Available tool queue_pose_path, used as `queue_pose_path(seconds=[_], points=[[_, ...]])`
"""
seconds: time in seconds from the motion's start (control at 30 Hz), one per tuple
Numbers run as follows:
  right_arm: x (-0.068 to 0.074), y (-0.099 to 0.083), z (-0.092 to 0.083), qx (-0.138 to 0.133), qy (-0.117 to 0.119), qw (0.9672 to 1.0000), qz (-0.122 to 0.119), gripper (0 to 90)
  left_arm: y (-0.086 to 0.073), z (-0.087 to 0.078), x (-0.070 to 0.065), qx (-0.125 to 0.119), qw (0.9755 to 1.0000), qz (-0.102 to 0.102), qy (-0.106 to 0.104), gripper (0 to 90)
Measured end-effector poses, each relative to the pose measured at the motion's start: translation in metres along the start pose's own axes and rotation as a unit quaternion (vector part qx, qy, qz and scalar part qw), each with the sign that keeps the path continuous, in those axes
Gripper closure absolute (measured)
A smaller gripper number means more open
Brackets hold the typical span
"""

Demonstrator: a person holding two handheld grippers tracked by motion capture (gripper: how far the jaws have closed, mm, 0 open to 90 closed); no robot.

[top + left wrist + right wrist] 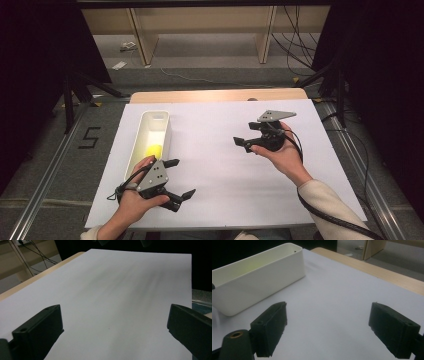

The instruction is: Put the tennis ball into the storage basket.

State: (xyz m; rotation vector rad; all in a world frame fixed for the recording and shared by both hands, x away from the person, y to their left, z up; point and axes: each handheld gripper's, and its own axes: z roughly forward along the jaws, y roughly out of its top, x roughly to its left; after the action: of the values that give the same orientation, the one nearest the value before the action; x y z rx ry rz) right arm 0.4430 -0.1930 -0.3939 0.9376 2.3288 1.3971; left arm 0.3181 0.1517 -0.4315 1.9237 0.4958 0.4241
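A long white bin (165,131) stands on the left of the white-covered table (225,170), with a yellow object (154,149) lying inside it. My left gripper (183,177) hovers just right of the bin's near end, open, with nothing between its jaws. In the left gripper view the gripper (115,322) looks across bare white sheet. My right gripper (244,133) is held right of centre, pointing left, open and empty. The right gripper view has the gripper (328,325) above the sheet, with the bin (257,282) farther off at upper left.
The table's wooden far edge (220,95) runs beyond the white sheet. Behind it are wooden shelf legs (142,40) and cables (295,45) on the floor. Dark stands (75,85) flank the table on both sides.
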Motion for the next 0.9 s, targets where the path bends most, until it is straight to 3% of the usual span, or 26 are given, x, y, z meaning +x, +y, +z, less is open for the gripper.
queue_pose_path(seconds=[0.9], points=[[-0.01, -0.024, -0.028, 0.005, -0.021, 0.9996, 0.017, 15.7, 0.0, -0.001, 0.001, -0.001, 1.0, -0.001, 0.004, 0.0]])
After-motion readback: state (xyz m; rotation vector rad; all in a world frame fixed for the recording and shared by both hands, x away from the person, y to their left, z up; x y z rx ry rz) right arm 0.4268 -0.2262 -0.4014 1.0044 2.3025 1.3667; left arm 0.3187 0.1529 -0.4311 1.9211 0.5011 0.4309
